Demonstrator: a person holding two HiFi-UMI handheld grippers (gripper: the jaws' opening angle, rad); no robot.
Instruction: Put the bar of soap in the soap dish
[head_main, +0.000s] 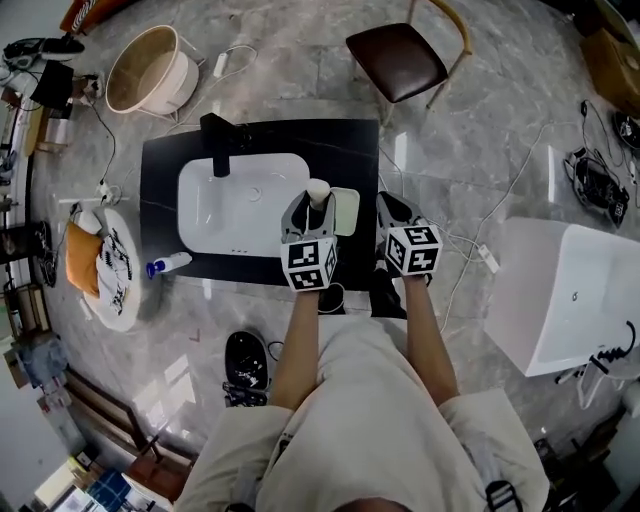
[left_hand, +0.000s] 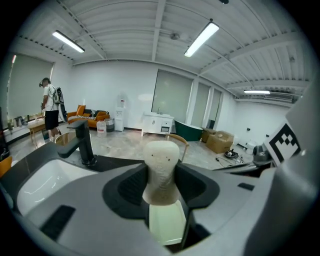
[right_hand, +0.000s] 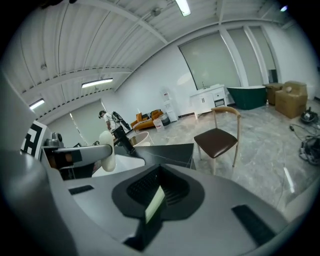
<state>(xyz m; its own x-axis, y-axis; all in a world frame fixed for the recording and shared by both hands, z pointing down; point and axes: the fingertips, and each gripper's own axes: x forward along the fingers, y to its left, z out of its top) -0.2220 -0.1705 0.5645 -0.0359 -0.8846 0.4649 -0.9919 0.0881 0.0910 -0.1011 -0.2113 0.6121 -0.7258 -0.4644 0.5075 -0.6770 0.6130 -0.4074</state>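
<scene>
A cream bar of soap (head_main: 318, 191) stands upright between the jaws of my left gripper (head_main: 314, 207), which is shut on it above the black counter (head_main: 160, 170). The left gripper view shows the soap (left_hand: 161, 170) pinched at its lower half, with a pale green surface below it. The pale green soap dish (head_main: 346, 211) lies flat on the counter just right of the soap. My right gripper (head_main: 390, 204) hovers at the counter's right edge, beside the dish. Its jaws stand nearly together (right_hand: 157, 197), with a pale green sliver in the slit that I cannot identify.
A white sink (head_main: 240, 205) with a black faucet (head_main: 218, 142) fills the counter's left part. A blue-capped bottle (head_main: 167, 265) lies at its front left. A brown chair (head_main: 398, 58), a round tub (head_main: 150, 70), a white bathtub (head_main: 575, 290) and floor cables surround it.
</scene>
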